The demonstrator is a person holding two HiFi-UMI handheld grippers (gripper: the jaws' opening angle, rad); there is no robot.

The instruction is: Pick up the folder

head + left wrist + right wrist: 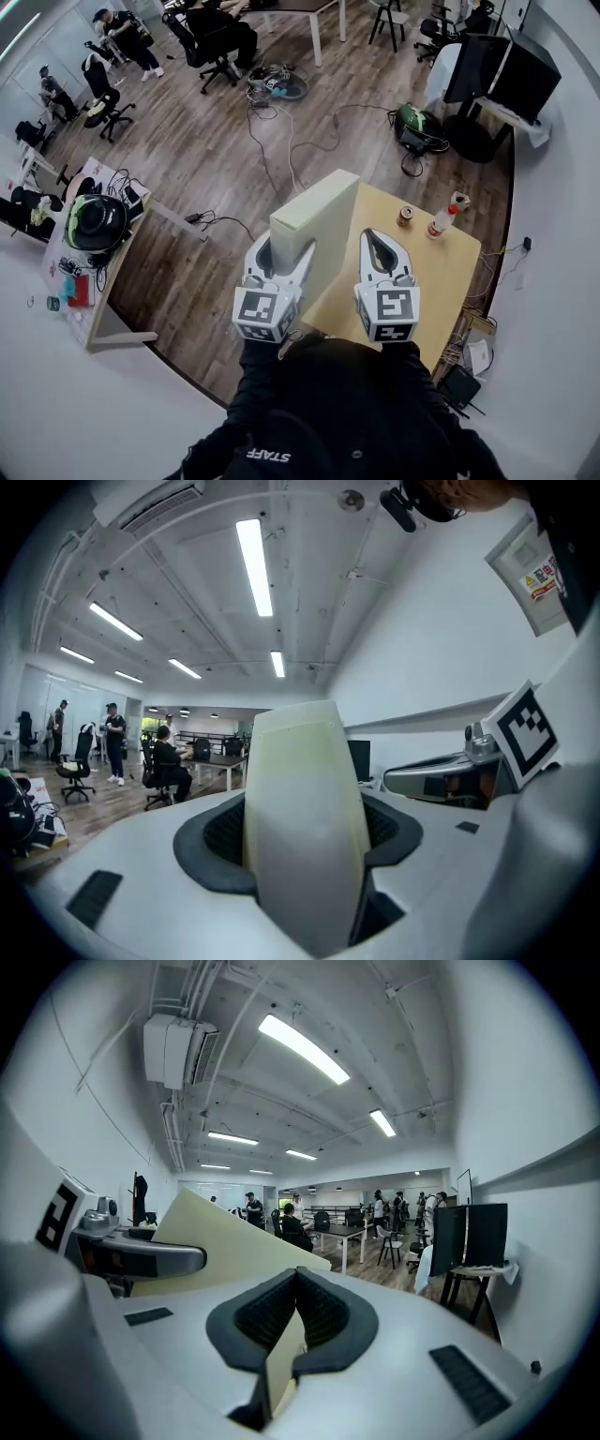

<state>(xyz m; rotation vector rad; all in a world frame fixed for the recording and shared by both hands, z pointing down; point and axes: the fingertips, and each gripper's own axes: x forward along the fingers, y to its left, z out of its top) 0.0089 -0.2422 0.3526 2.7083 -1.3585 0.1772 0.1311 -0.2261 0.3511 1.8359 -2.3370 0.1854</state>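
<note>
**Inspector A:** Location of the folder (314,230)?

**Inspector B:** Pale cream and box-shaped. It is held upright between both claws, in front of the person and over the left edge of the wooden tabletop (441,272). It does not rest on that surface.

**Inspector A:** Left claw (281,251)?

**Inspector B:** Clenched on the folder's thick spine. In the left gripper view the spine (305,827) fills the gap, and both dark pads press its sides.

**Inspector A:** Right claw (379,242)?

**Inspector B:** Also grasping the folder, by a thin edge. In the right gripper view that pale edge (284,1363) stands pinched between the pads, nearly closed. The broad face of the folder slopes away to the left.

**Inspector A:** Other items?

**Inspector B:** A can (405,217) and a bottle (445,217) stand at the tabletop's far side, near each other and well apart from the folder.
</note>
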